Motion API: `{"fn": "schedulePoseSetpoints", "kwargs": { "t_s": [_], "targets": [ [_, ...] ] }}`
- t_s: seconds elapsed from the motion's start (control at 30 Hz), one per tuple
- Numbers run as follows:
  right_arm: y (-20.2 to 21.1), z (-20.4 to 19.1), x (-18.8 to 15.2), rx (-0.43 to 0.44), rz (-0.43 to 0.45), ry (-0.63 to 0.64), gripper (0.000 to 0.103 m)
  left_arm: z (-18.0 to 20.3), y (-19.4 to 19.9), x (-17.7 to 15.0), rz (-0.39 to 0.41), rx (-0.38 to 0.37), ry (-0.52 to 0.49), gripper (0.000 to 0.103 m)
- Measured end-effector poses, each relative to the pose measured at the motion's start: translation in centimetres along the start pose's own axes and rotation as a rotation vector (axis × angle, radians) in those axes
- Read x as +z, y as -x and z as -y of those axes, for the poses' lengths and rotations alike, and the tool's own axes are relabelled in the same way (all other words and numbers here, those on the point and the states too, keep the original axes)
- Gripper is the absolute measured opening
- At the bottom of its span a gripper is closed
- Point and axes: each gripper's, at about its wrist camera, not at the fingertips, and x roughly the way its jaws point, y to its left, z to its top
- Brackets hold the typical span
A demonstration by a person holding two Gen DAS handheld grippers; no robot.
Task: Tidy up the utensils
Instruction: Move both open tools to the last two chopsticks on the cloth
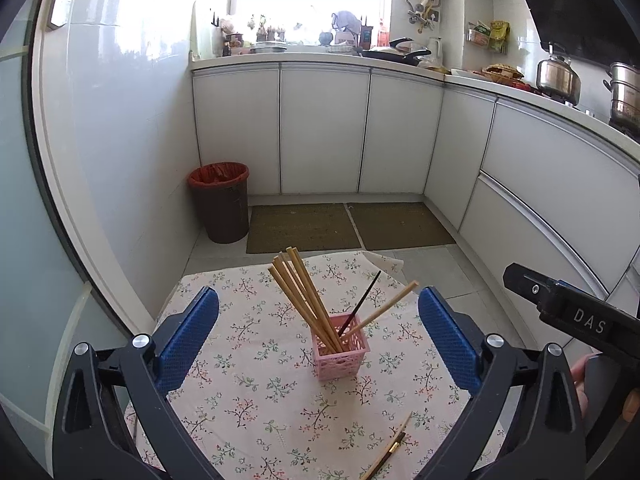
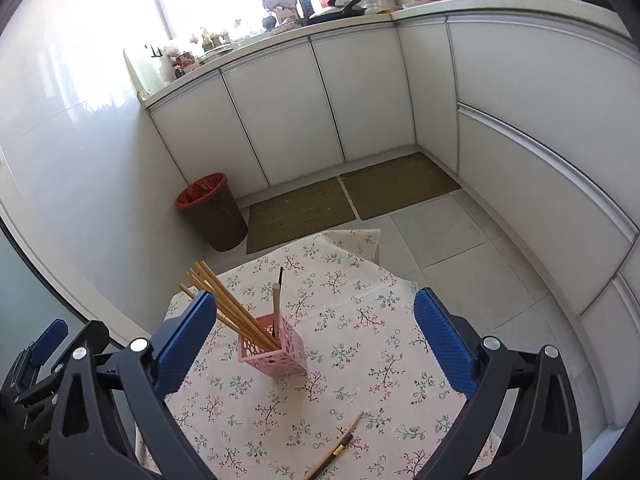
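A small pink lattice basket [image 1: 340,354] stands upright on a round table covered by a floral tablecloth [image 1: 256,400]. A bundle of light wooden chopsticks [image 1: 304,300] leans out of the basket toward the left. A thin black chopstick [image 1: 360,306] and one more wooden chopstick [image 1: 382,310] lean the other way, toward the right. Nearer the camera, two loose chopsticks [image 1: 390,452], one pale and one dark with a gold band, lie side by side on the cloth, well apart from the basket.

The left gripper [image 1: 318,340] has its blue-padded jaws spread wide on either side of the basket, holding nothing. The right gripper [image 2: 316,344] is likewise wide open and empty, with the basket seen between its pads.

Beyond the table are grey floor tiles, two brown floor mats [image 1: 348,226], a dark trash bin [image 1: 220,202] with a red liner, and white kitchen cabinets [image 1: 324,128] under a cluttered countertop.
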Motion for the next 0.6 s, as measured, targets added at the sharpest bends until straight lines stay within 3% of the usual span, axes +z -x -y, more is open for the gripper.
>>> {"fn": "schedulePoseSetpoints", "kwargs": {
  "t_s": [0.13,0.23,0.43,0.6],
  "targets": [
    [-0.2,2.3,-2.2,-0.029,-0.027,-0.023,0.096,0.9,-1.1,-1.7,-0.048,-0.024,-0.008,0.096],
    [-0.9,4.8,-5.2,-0.068,-0.082,-0.056,0.096,2.2,-3.4,-4.2,-0.150,-0.050,-0.048,0.096],
    [-3.4,10.7,-11.4,-0.117,-0.267,-0.191,0.096,5.8,-12.0,-11.5,-0.548,-0.138,-0.198,0.096],
    [-5.1,13.5,-14.4,-0.131,-0.372,-0.286,0.096,7.6,-17.8,-18.0,-0.809,-0.150,-0.266,0.094]
  ]
}}
